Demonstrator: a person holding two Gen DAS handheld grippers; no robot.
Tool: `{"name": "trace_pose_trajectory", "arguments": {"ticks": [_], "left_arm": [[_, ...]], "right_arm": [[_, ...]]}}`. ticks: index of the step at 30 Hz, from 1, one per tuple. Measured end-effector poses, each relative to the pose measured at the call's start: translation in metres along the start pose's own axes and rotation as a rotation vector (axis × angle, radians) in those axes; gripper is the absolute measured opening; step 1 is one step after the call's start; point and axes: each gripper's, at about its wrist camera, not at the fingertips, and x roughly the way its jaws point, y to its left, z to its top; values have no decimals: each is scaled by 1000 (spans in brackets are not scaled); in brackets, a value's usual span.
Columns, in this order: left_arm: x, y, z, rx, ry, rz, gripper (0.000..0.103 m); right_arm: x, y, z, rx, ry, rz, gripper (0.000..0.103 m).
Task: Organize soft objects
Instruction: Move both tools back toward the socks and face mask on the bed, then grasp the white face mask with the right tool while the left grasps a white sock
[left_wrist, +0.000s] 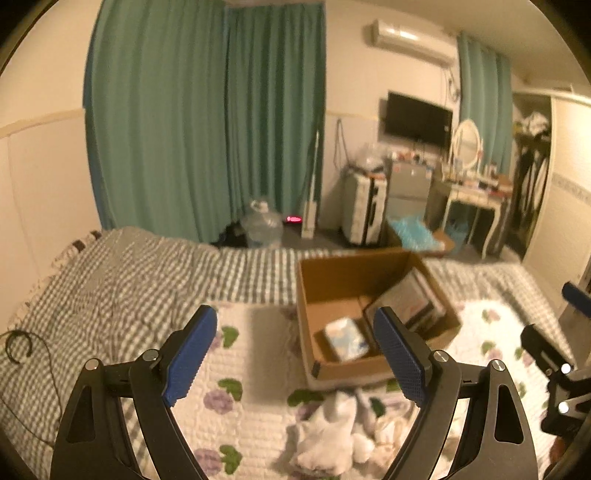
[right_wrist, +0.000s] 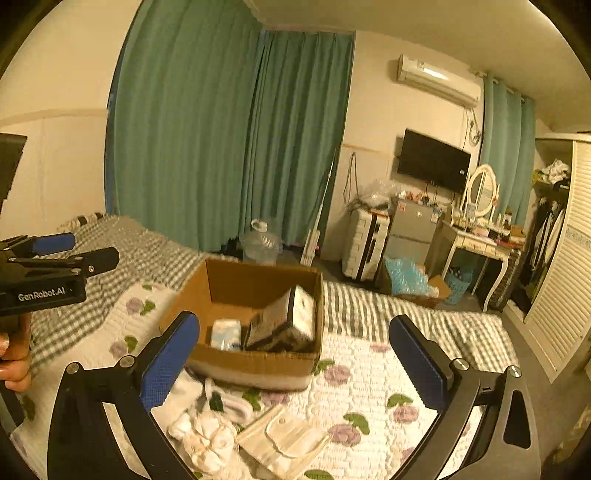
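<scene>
An open brown cardboard box (right_wrist: 255, 321) with plain corrugated walls sits on a bed covered by a white quilted blanket (right_wrist: 369, 373) printed with purple flowers and green leaves. Beyond the box, a grey-and-white gingham duvet (left_wrist: 110, 280) lies rumpled across the bed.

Inside the box are two visible things: a small pale blue-and-white soft pack (right_wrist: 226, 334) lying flat on the box floor, and a larger dark and white rectangular carton (right_wrist: 284, 319) leaning tilted against the box's right wall.

On the blanket just in front of the box lies a loose heap of soft things. One part is a bunch of crumpled white cloth (right_wrist: 207, 435), soft and lumpy; how many pieces it holds cannot be told. Beside it, to the right, lies a flat stack of pale face masks (right_wrist: 284, 439) with thin ear loops.

The left gripper (left_wrist: 295, 354) hovers above the heap in front of the box, its two blue textured pads (left_wrist: 192, 354) spread wide apart and holding nothing. The right gripper (right_wrist: 295, 365) hangs over the same heap, its jaws equally wide apart and empty.

Behind the bed and box hang long teal curtains (right_wrist: 229, 140) in soft vertical folds.
</scene>
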Motion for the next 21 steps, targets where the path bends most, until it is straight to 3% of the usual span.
{"name": "trace_pose_trajectory", "arguments": {"ticks": [13,17,21], "left_arm": [[67,-14,-89,78,226,31,88],[84,-13,-123,81,332,15,88],[86,-13,-140,47,357,-8,88]], "right_arm": [[61,-10,-72,-19,179,-12,103],[80,-13,-94,-5,241,-4,103],[98,-15,-111,2,309,-1,103]]}}
